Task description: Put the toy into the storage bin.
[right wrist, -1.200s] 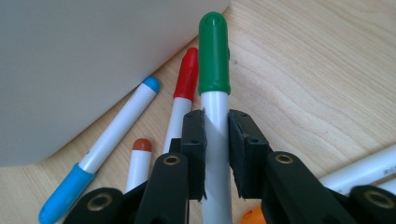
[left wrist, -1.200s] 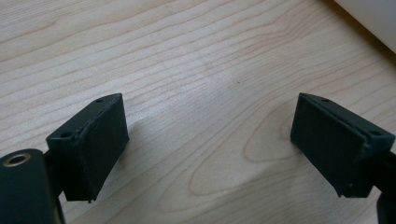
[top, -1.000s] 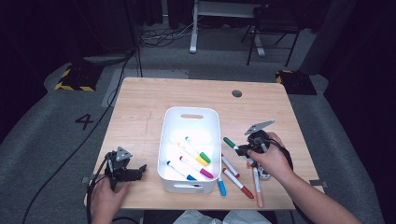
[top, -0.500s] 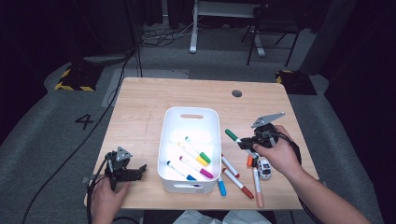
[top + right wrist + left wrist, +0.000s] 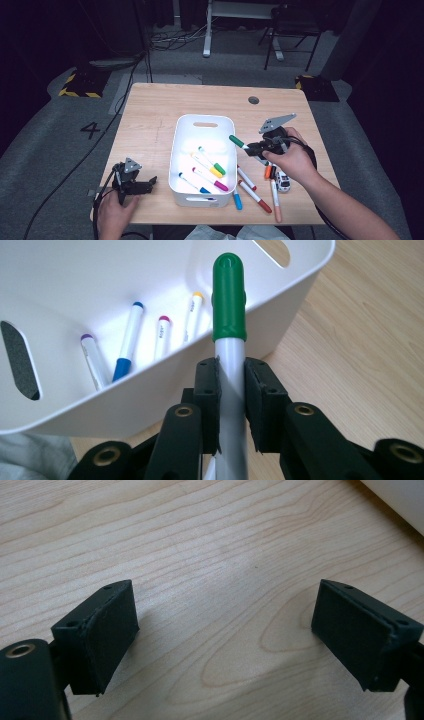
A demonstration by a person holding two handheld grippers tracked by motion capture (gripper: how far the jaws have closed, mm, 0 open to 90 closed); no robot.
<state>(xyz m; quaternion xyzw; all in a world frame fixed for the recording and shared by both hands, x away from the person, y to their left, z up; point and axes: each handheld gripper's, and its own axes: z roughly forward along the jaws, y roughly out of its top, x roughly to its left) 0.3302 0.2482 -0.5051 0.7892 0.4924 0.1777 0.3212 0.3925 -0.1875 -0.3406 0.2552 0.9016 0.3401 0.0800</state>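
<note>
- The right gripper (image 5: 231, 405) is clamped on a green-capped marker (image 5: 229, 300), whose white barrel runs up between the pads.
- The marker's cap sticks out ahead of the jaws, over the near rim of the white bin (image 5: 185, 130).
- Other markers lie inside the bin beyond the cap.
- The left gripper (image 5: 225, 635) stands wide apart with nothing between its pads, just above bare table (image 5: 200, 540).

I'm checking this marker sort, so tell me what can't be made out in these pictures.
- Green marker: its rear end, right gripper view, hidden between the right gripper pads.
- Bin markers: any print, high view, too small.
- Toy car: partly hidden, high view, by the right hand.
- Left gripper: its body, left gripper view, cut off by the bottom edge.
</note>
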